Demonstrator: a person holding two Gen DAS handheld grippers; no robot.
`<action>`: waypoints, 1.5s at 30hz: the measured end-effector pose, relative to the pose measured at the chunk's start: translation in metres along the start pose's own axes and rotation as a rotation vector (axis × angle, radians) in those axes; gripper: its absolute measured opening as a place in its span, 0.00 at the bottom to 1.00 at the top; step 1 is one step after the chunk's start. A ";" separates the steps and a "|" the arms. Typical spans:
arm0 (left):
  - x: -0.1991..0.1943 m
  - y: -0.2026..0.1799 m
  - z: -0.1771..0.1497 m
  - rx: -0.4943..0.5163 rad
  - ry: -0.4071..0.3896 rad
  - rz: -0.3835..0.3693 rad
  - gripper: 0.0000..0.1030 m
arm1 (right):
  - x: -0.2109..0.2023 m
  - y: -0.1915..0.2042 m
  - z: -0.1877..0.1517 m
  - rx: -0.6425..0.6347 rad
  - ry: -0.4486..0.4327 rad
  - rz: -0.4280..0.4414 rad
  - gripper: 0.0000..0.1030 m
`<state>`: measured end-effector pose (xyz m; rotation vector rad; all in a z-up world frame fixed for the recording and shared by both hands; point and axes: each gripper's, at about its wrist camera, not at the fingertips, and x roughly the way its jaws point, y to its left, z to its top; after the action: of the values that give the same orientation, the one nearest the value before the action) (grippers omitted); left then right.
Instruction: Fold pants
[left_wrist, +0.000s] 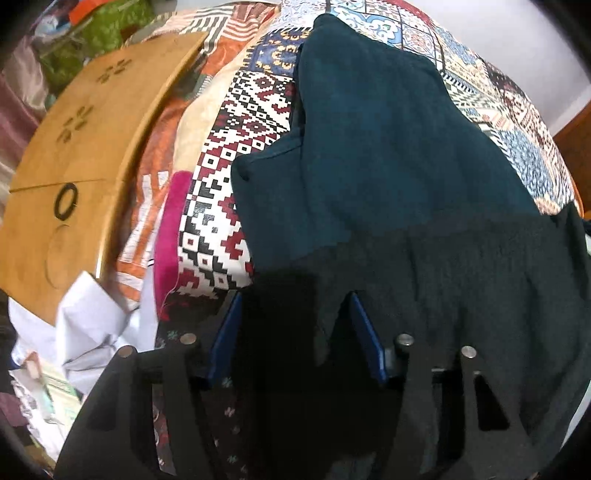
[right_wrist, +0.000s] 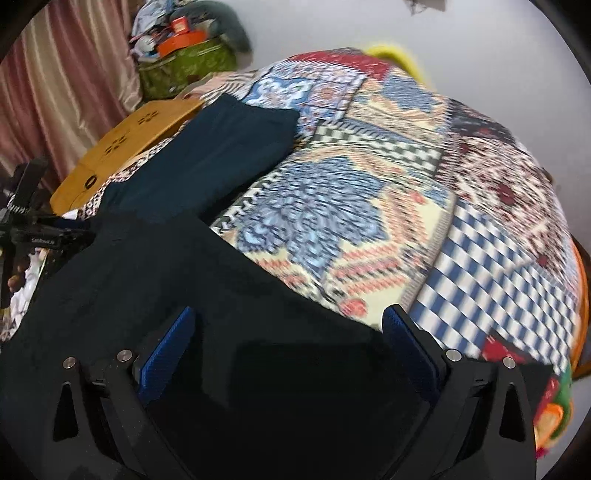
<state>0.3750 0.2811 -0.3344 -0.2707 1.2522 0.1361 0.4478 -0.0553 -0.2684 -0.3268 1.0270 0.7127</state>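
Note:
Dark teal pants (left_wrist: 369, 147) lie along a patterned patchwork bedspread (left_wrist: 243, 122), legs running away from me. Their near waistband end (left_wrist: 461, 266) drapes over my left gripper (left_wrist: 295, 306); cloth lies between its blue pads (left_wrist: 229, 332), which stand apart. In the right wrist view the pants (right_wrist: 207, 162) run to the far left, and their near edge (right_wrist: 177, 280) lies between the wide-open blue pads (right_wrist: 410, 350) of my right gripper (right_wrist: 288, 325). The left gripper (right_wrist: 40, 236) shows at the left edge there.
A wooden lap table (left_wrist: 74, 147) lies at the left on the bed. White cloth (left_wrist: 92, 325) and pink cloth (left_wrist: 170, 229) sit beside it. A green bag (right_wrist: 184, 66) and curtain (right_wrist: 66, 81) stand behind. The bedspread (right_wrist: 369, 206) stretches right.

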 end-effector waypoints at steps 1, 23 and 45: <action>0.002 0.000 0.002 -0.008 0.000 -0.007 0.56 | 0.006 0.005 0.002 -0.021 0.020 0.022 0.95; -0.065 -0.029 -0.010 0.080 -0.250 0.204 0.18 | -0.006 0.051 0.005 -0.117 -0.004 -0.061 0.05; -0.198 -0.057 -0.055 0.169 -0.489 0.192 0.18 | -0.138 0.088 -0.036 -0.048 -0.224 -0.113 0.05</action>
<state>0.2768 0.2200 -0.1550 0.0327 0.7947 0.2445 0.3196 -0.0642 -0.1603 -0.3360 0.7742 0.6569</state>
